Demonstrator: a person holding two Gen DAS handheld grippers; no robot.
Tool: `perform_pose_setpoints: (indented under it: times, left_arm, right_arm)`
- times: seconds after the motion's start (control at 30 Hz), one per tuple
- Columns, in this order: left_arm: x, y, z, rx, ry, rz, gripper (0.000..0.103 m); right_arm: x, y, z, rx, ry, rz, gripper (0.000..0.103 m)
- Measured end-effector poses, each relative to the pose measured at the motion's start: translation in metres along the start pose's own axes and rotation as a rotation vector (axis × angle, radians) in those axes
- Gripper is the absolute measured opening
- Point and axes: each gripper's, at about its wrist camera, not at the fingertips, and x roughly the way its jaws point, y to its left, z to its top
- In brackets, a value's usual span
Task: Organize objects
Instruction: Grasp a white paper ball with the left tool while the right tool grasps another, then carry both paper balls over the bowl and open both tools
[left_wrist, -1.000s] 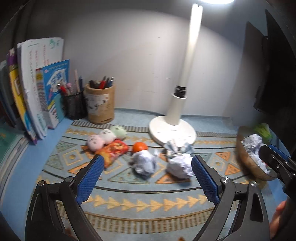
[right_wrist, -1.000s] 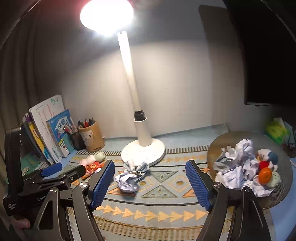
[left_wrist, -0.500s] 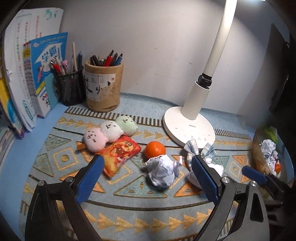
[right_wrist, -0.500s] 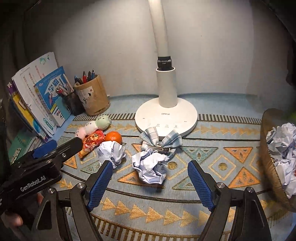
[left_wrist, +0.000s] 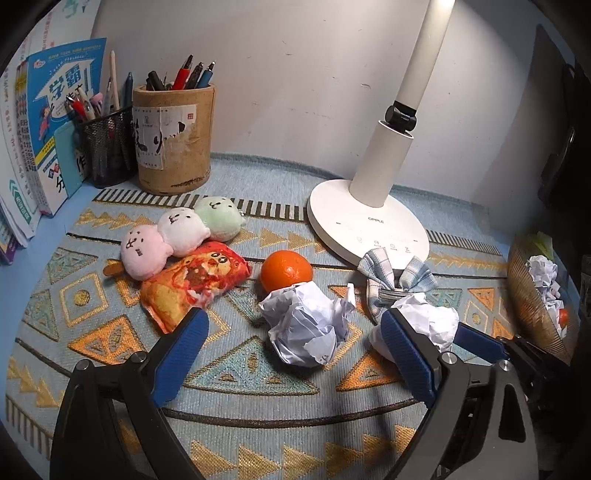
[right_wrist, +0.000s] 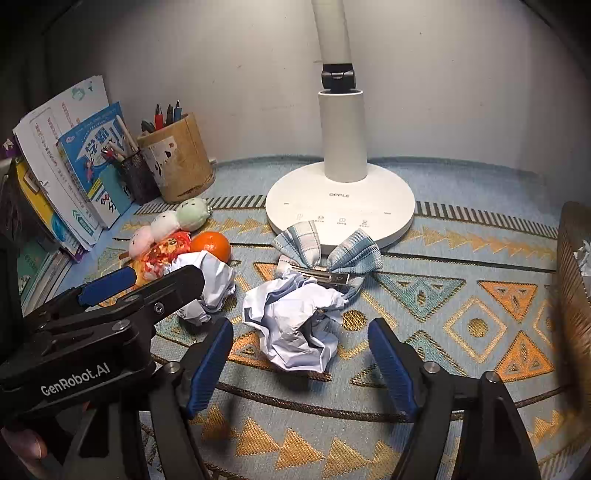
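Two crumpled paper balls (left_wrist: 308, 325) (right_wrist: 295, 325) on the patterned mat (right_wrist: 461, 295), now way closer than a second ago. Left gripper (left_wrist: 295, 356) wide open around one, right gripper (right_wrist: 300, 360) just been closing, pads not touching yet. Probably basket (left_wrist: 528, 295) next.

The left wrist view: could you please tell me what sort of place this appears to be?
Probably a study desk at home: a white desk lamp, a brown cylindrical pen holder full of pens, and upright workbooks against the wall.
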Motion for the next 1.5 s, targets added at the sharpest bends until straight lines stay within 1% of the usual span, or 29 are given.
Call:
perform_pose_setpoints:
  times: [0.07, 0.13, 0.2, 0.23, 0.27, 0.3, 0.33, 0.37, 0.4, 0.47, 0.5, 0.57, 0.6, 0.7, 0.87, 0.93, 1.0, 1.07, 1.2, 1.3, 1.4, 1.5]
  left_arm:
    - [0.006, 0.000, -0.001, -0.008, 0.029, -0.009, 0.088]
    - [0.014, 0.004, -0.001, -0.034, 0.065, -0.020, 0.084]
    - [0.019, 0.011, -0.001, -0.078, 0.089, -0.047, 0.074]
    - [0.021, 0.015, -0.001, -0.102, 0.098, -0.059, 0.070]
    - [0.023, 0.018, -0.001, -0.119, 0.105, -0.068, 0.070]
    - [0.022, 0.019, -0.001, -0.124, 0.098, -0.073, 0.068]
    - [0.022, 0.018, -0.001, -0.123, 0.097, -0.080, 0.061]
    - [0.022, 0.016, -0.002, -0.117, 0.099, -0.085, 0.057]
    - [0.023, 0.013, -0.003, -0.110, 0.102, -0.088, 0.055]
    - [0.022, 0.008, -0.004, -0.091, 0.099, -0.089, 0.046]
    - [0.021, 0.006, -0.005, -0.080, 0.093, -0.085, 0.045]
    - [0.016, 0.003, -0.005, -0.063, 0.075, -0.061, 0.045]
    - [0.015, 0.003, -0.005, -0.063, 0.071, -0.063, 0.045]
    - [0.011, 0.008, -0.005, -0.087, 0.057, -0.103, 0.045]
    - [0.008, 0.014, -0.005, -0.106, 0.042, -0.137, 0.044]
    - [0.005, 0.011, -0.005, -0.093, 0.029, -0.117, 0.044]
    - [0.001, 0.007, -0.005, -0.063, 0.006, -0.089, 0.044]
    - [0.000, 0.003, -0.006, -0.044, 0.002, -0.082, 0.045]
    - [0.001, -0.003, -0.008, -0.019, 0.007, -0.070, 0.044]
    - [0.001, -0.005, -0.009, -0.003, 0.003, -0.058, 0.045]
    - [0.004, -0.007, -0.011, 0.010, 0.011, -0.039, 0.045]
    - [0.004, -0.007, -0.011, 0.009, 0.007, -0.041, 0.045]
  right_arm:
    - [0.005, 0.002, -0.001, -0.009, 0.000, -0.017, 0.068]
    - [0.009, 0.003, -0.002, -0.022, 0.000, -0.035, 0.063]
    - [0.012, 0.004, -0.001, -0.024, 0.004, -0.041, 0.061]
    - [0.012, 0.004, -0.001, -0.029, 0.002, -0.049, 0.059]
    - [0.013, 0.005, -0.001, -0.034, 0.000, -0.052, 0.053]
    - [0.013, 0.006, -0.001, -0.039, 0.000, -0.051, 0.050]
    - [0.013, 0.007, -0.002, -0.044, 0.001, -0.050, 0.046]
    - [0.013, 0.007, -0.002, -0.048, 0.001, -0.052, 0.045]
    - [0.013, 0.008, -0.002, -0.051, -0.001, -0.056, 0.044]
    - [0.011, 0.008, -0.003, -0.049, -0.010, -0.056, 0.042]
    - [0.010, 0.007, -0.003, -0.044, -0.015, -0.055, 0.042]
    - [0.007, 0.003, -0.003, -0.028, -0.025, -0.056, 0.042]
    - [0.004, -0.001, -0.004, -0.015, -0.032, -0.050, 0.042]
    - [-0.005, -0.013, -0.005, 0.030, -0.054, -0.028, 0.042]
    - [-0.014, -0.027, -0.007, 0.095, -0.069, 0.004, 0.042]
    - [-0.018, -0.028, -0.008, 0.107, -0.075, 0.007, 0.042]
    - [-0.023, -0.027, -0.010, 0.096, -0.077, -0.024, 0.042]
    - [-0.030, -0.025, -0.014, 0.075, -0.080, -0.060, 0.042]
    - [-0.036, -0.026, -0.027, 0.038, -0.037, -0.128, 0.042]
    - [-0.039, -0.035, -0.037, 0.038, -0.010, -0.123, 0.042]
    - [-0.039, -0.042, -0.044, 0.055, -0.007, -0.116, 0.042]
    - [-0.036, -0.043, -0.045, 0.063, -0.006, -0.112, 0.043]
